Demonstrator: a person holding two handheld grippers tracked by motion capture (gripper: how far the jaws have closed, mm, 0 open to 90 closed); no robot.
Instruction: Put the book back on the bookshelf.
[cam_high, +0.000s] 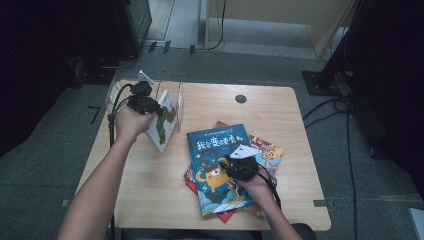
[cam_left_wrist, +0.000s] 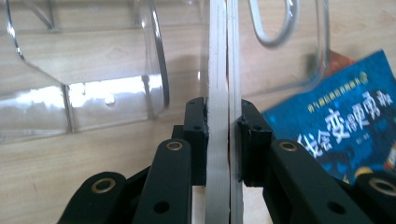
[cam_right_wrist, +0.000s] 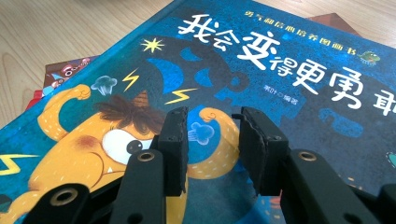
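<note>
A white picture book (cam_high: 163, 123) with a green drawing on its cover stands on edge at the table's back left, next to a clear acrylic book rack (cam_high: 177, 102). My left gripper (cam_high: 146, 103) is shut on it; in the left gripper view the book's white edge (cam_left_wrist: 223, 70) runs up between both pads, with my left gripper (cam_left_wrist: 224, 135) pressing on each side and the rack's clear dividers (cam_left_wrist: 154, 60) just behind. A blue book (cam_high: 218, 165) with an orange monster tops a stack at the front right. My right gripper (cam_high: 239, 165) hovers over it, and in the right gripper view its jaws (cam_right_wrist: 212, 140) stand apart with nothing between them above the blue cover (cam_right_wrist: 289, 79).
Red and colourful books (cam_high: 267, 150) lie under the blue one. The wooden table (cam_high: 150, 190) has bare wood at its front left and along its back. A round cable hole (cam_high: 241, 98) sits near the back edge. Cables and stands lie on the floor around.
</note>
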